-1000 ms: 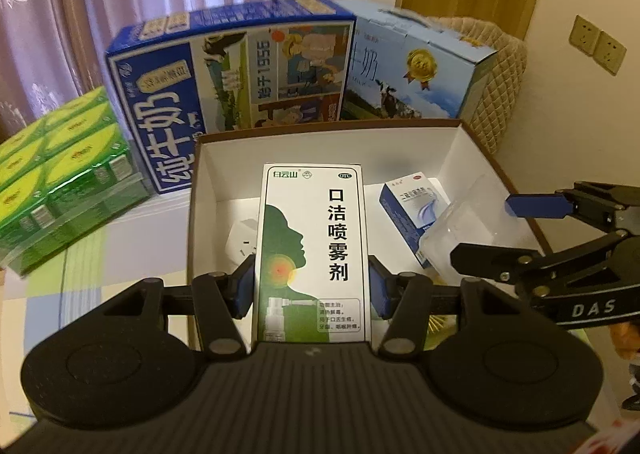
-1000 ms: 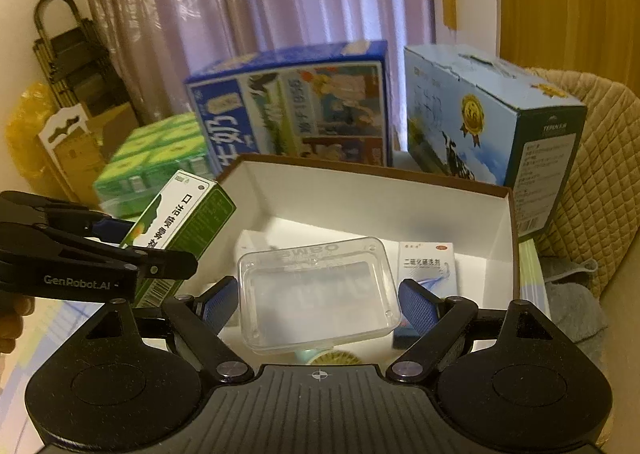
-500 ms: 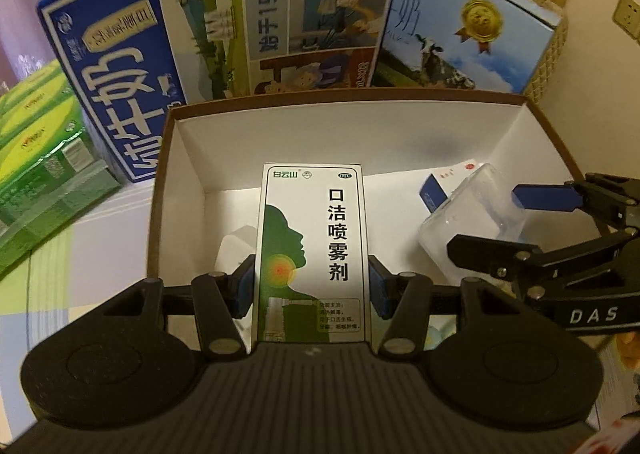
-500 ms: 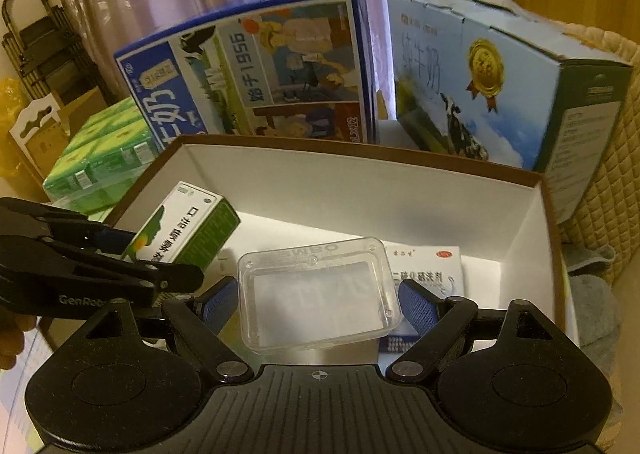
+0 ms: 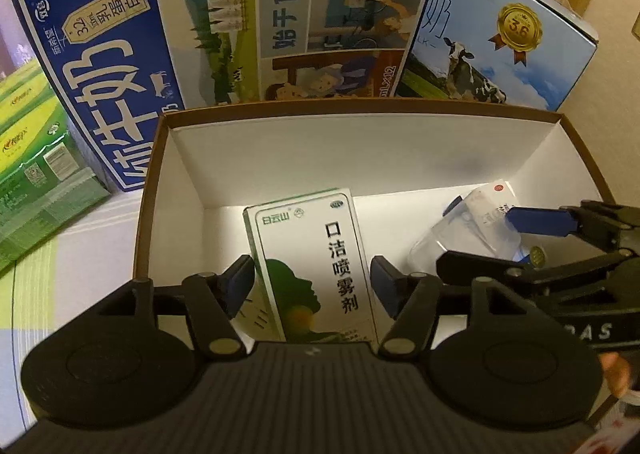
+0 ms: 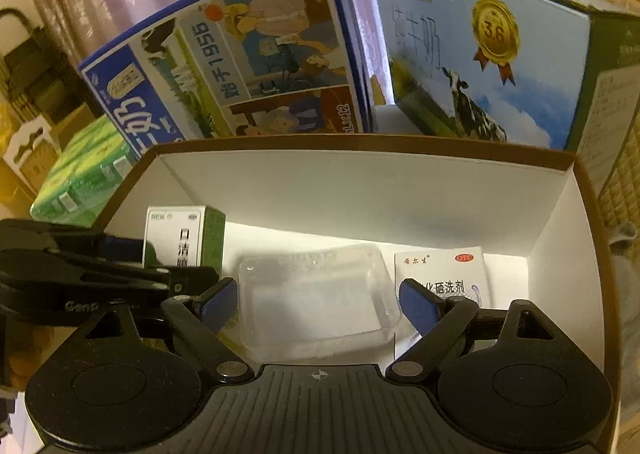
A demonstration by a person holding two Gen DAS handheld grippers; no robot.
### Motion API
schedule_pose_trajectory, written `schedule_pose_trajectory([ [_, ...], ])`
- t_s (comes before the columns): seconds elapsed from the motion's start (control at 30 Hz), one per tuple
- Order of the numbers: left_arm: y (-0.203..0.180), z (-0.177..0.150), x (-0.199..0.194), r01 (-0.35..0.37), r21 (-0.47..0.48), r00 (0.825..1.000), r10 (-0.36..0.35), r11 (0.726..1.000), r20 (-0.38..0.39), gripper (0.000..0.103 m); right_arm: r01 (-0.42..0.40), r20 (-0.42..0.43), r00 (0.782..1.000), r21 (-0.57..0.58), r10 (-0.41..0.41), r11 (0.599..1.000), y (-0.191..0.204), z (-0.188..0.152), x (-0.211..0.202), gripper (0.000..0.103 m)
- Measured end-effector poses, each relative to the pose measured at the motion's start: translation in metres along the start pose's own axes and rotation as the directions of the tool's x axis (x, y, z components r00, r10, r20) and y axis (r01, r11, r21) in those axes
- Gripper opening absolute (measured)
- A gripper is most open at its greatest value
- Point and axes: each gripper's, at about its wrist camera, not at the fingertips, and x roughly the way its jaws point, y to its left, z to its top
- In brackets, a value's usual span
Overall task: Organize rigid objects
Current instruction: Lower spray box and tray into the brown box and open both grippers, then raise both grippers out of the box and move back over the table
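Observation:
A green-and-white medicine box (image 5: 316,266) lies tilted inside the brown-rimmed white storage box (image 5: 360,106). My left gripper (image 5: 312,282) straddles it with its jaws opening, and a thin gap shows between each blue pad and the box. In the right wrist view the same medicine box (image 6: 180,234) stands beside the left gripper (image 6: 160,260). My right gripper (image 6: 318,302) is shut on a clear plastic container (image 6: 316,302), low inside the storage box (image 6: 360,142). The left wrist view shows that right gripper (image 5: 480,238) and the clear container (image 5: 452,242) at the right.
A white-and-blue medicine box (image 6: 440,266) lies on the storage box floor at the right. Behind the storage box stand a dark blue milk carton (image 5: 160,54) and a light blue one (image 5: 500,46). Green drink packs (image 5: 32,158) sit at the left.
Both grippers have sunk lower into the storage box. The left jaws have spread, and the medicine box now sits loose and tilted between them. The right gripper still holds the clear container.

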Motion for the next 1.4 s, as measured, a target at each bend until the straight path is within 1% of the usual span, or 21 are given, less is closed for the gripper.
schedule_pose_trajectory([
  [0.1, 0.000, -0.001, -0.001, 0.003, 0.009, 1.000, -0.003, 1.000, -0.006, 0.061, 0.026, 0.003, 1.000, -0.024, -0.026, 0.999, 0.003, 0.000, 0.000, 0.088],
  [0.4, -0.004, -0.010, -0.017, 0.010, 0.029, 1.000, -0.010, 1.000, 0.011, 0.062, 0.029, 0.016, 0.999, -0.034, -0.028, 0.999, 0.007, -0.005, -0.019, 0.090],
  [0.63, -0.001, -0.020, -0.034, 0.008, 0.014, 1.000, -0.008, 1.000, 0.025, 0.062, 0.033, 0.029, 0.999, -0.016, -0.033, 0.999, 0.010, -0.013, -0.038, 0.090],
  [0.9, 0.003, -0.035, -0.073, 0.026, -0.007, 0.998, -0.026, 1.000, 0.065, 0.062, 0.027, 0.040, 0.999, -0.001, -0.026, 1.000, 0.014, -0.032, -0.068, 0.090],
  [1.1, 0.008, -0.051, -0.103, 0.037, -0.034, 0.995, -0.034, 0.999, 0.095, 0.062, 0.048, 0.037, 0.998, -0.007, -0.048, 0.999, 0.020, -0.051, -0.093, 0.090],
  [1.4, 0.003, -0.085, -0.136, 0.050, -0.050, 0.994, -0.045, 0.997, 0.098, 0.062, 0.057, 0.064, 0.996, -0.009, -0.056, 0.998, 0.036, -0.072, -0.131, 0.090],
])
